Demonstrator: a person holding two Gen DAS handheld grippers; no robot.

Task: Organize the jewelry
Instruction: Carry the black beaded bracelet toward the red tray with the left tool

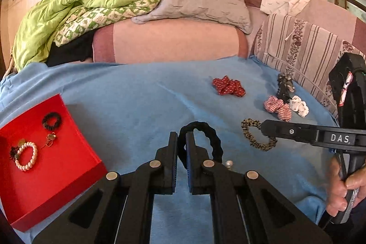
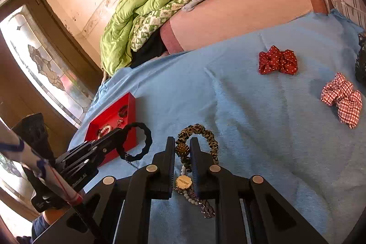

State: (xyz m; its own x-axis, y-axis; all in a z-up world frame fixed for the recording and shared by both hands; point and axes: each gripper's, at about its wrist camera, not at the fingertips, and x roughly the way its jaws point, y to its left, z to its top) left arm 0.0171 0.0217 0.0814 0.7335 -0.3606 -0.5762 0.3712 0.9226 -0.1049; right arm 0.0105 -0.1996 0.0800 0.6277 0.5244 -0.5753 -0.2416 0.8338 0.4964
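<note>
Two pairs of tongs are pinching: left tongs point(image 1: 181, 141) carry a black scrunchie point(image 1: 205, 136) lifted off the bed point(image 1: 137, 95), next to drop into the red tray point(image 1: 68, 175) at the bed's left edge, while right tongs point(image 2: 182, 152) nip the leopard scrunchie point(image 2: 201, 132).

Left gripper point(image 1: 181, 138) clamped on black scrunchie point(image 1: 205, 132), lifted off blue blanket point(image 1: 137, 102). Red tray point(image 1: 75, 129) to its left, pearl bracelet point(image 1: 27, 156) inside. Right gripper point(image 1: 263, 124) to its right, at leopard scrunchie point(image 1: 256, 137).
</note>
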